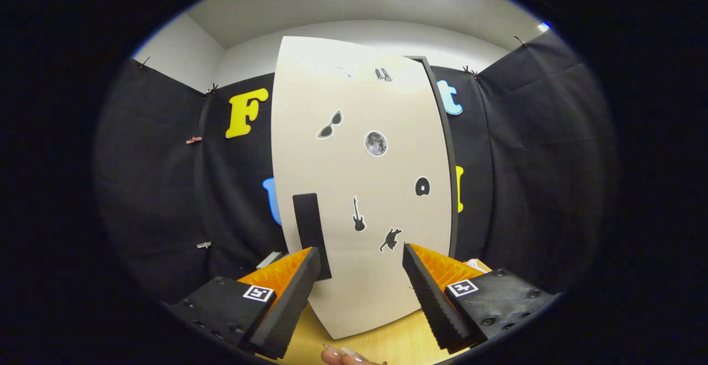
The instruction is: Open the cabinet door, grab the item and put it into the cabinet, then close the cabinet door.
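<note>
**tongs open in front of the cabinet door, nothing gripped**

gripper (362,257) faces the cabinet door (365,188) head on. both fingers are spread wide with a clear gap between them and nothing pinched in that gap. only the lower part of the door panel shows through it.

door: pale panel, upright, just ahead of the fingertips. it spans the gap between the fingers and rises well beyond them. can't tell if either tip touches the panel. dark cabinet edge (447,160) runs down the panel's right side. can't tell whether the door is fully shut or slightly ajar.

handle (311,232): dark vertical bar on the door's left part, low down. its lower end sits right at the left finger's tip and overlaps it in the view. can't tell whether they're in contact. the right finger is well apart from the handle.

stickers on the door: sunglasses (329,125), moon disc (376,144), black disc (422,186), guitar (358,215), and a cat (390,239) just ahead of the right finger's tip.

the cabinet stands on a wooden tabletop (387,340), which shows between and below the fingers. a person's fingertips (342,355) lie on the wood, nearer the camera than the finger tips.

a small grey-white object (270,260) pokes out just beyond the left finger, left of the door's bottom. too hidden to identify.
</note>
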Demonstrator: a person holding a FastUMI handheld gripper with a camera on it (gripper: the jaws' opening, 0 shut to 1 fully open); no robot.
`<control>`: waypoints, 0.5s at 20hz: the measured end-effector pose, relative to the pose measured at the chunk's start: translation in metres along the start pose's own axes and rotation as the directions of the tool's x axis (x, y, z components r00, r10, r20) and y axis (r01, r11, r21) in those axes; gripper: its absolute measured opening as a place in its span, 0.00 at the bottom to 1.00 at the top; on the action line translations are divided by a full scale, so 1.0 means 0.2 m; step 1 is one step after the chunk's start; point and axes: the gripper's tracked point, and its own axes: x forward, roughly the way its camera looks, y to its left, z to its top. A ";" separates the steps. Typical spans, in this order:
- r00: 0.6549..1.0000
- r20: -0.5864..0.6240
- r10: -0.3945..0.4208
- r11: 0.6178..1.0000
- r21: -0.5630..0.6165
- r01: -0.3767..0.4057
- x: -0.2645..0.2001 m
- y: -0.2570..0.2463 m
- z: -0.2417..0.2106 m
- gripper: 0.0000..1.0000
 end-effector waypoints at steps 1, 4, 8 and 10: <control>1.000 -0.008 -0.005 1.000 -0.006 0.005 0.00 -0.01 -0.01 0.97; 1.000 -0.021 0.000 1.000 -0.021 -0.001 0.00 -0.01 -0.02 0.98; 1.000 -0.007 0.014 0.999 -0.046 -0.015 -0.02 -0.01 0.00 0.98; 1.000 -0.005 0.018 0.998 -0.056 -0.018 -0.04 -0.01 0.01 0.98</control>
